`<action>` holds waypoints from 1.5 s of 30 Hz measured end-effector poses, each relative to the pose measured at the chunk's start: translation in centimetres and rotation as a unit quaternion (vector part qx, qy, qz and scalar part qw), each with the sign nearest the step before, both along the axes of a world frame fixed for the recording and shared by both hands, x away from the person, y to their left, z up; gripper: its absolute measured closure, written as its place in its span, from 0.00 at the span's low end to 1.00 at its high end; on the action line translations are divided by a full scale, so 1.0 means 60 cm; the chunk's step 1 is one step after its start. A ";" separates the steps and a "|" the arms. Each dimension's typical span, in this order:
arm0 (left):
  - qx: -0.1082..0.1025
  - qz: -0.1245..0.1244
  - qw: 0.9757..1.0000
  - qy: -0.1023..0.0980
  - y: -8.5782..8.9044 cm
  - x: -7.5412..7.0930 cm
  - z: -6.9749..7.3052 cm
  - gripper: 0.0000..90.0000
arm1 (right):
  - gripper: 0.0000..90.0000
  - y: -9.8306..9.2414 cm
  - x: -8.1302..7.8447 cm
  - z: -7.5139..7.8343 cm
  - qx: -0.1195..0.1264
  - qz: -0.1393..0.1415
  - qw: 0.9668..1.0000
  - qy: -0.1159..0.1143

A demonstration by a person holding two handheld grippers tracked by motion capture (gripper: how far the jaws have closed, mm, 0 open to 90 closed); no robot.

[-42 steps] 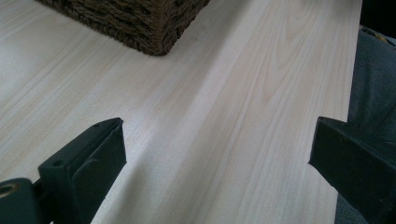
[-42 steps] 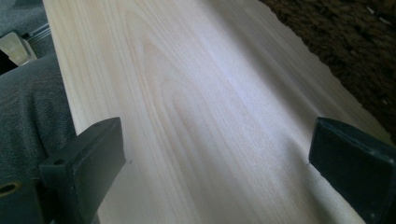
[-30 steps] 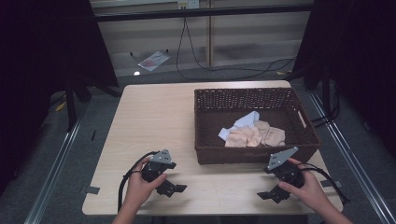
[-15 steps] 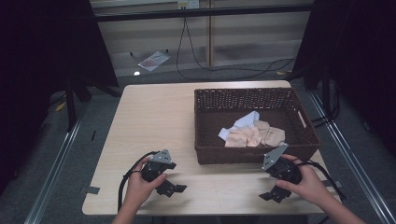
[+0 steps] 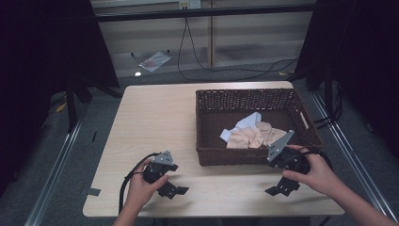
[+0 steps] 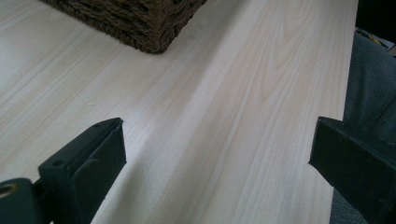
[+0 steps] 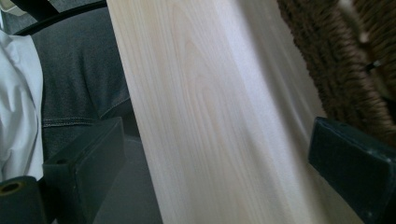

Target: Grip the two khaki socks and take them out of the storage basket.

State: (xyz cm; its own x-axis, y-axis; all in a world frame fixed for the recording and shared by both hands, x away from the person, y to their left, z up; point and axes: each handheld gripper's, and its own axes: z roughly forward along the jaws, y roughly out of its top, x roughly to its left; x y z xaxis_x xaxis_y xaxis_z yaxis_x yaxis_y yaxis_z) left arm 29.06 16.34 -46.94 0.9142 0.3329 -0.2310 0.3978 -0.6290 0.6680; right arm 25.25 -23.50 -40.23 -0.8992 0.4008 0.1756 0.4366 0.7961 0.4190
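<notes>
The wicker basket (image 5: 256, 125) sits right of centre in the high view, on the pale wooden table (image 5: 155, 122). Inside it, toward the lower middle, lies a heap of peach cloth (image 5: 254, 137) with a light blue piece (image 5: 242, 126) tucked against its upper left edge. Neither cloth is held.

The right gripper (image 5: 281, 187) sits at the lower right of the high view, just beside the basket's near wall, tilted, in the person's right hand (image 5: 315, 172). Its own view shows the jaws set wide apart with bare table between them and woven wicker at the upper right. The left gripper (image 5: 171, 190) rests low on the table at the lower left, well apart from the basket; its jaws also stand wide, nothing between them, and a basket corner (image 6: 154, 28) shows at the top of its view.

Risks, as judged from this position:
- The right gripper is close to the near wall; lifting over it at a shallow angle could catch the rim and shove or tip the basket.
- The two cloths overlap, so a grab may lift both together.
- The trailing cable (image 5: 127, 181) could snag on the table edge.
</notes>
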 end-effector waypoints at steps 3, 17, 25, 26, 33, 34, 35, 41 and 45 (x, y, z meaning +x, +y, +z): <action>-0.003 -0.001 1.000 0.001 0.000 0.000 -0.001 0.04 | 0.05 0.000 0.008 0.020 0.005 0.000 1.000 0.003; -0.002 -0.001 1.000 0.004 0.000 0.001 0.000 0.04 | 0.04 -0.017 0.067 0.099 0.031 -0.032 0.999 -0.003; -0.005 0.001 1.000 0.005 -0.002 0.000 -0.001 0.04 | 0.04 -0.022 0.121 0.095 0.017 -0.072 0.997 0.000; -0.004 -0.003 1.000 0.004 0.000 0.001 -0.001 0.04 | 0.04 -0.023 0.128 0.092 0.013 -0.078 0.997 -0.004; -0.003 -0.004 1.000 0.004 0.000 0.001 0.000 0.04 | 0.04 -0.028 0.168 0.072 0.005 -0.113 0.994 0.004; 0.000 -0.002 1.000 0.002 0.001 0.001 0.001 0.04 | 0.04 -0.028 0.180 0.064 -0.003 -0.121 0.993 0.006; -0.001 -0.002 1.000 0.003 0.001 0.001 0.001 0.04 | 0.04 -0.028 0.180 0.064 -0.003 -0.121 0.993 0.006; -0.002 -0.004 1.000 0.004 0.001 0.001 0.000 0.04 | 0.06 -0.022 0.210 0.036 -0.031 -0.148 0.988 0.007; 0.001 -0.003 1.000 0.002 0.002 0.002 0.001 0.04 | 0.10 -0.019 0.221 0.022 -0.033 -0.160 0.986 0.007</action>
State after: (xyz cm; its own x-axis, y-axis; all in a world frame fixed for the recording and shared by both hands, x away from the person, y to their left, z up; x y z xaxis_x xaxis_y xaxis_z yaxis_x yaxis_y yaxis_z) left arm 29.15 16.44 -46.87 0.9151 0.3285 -0.2339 0.3969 -0.6320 0.6656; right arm 38.53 -24.67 -38.92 -0.7220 0.6752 0.1514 0.6761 0.6419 0.3618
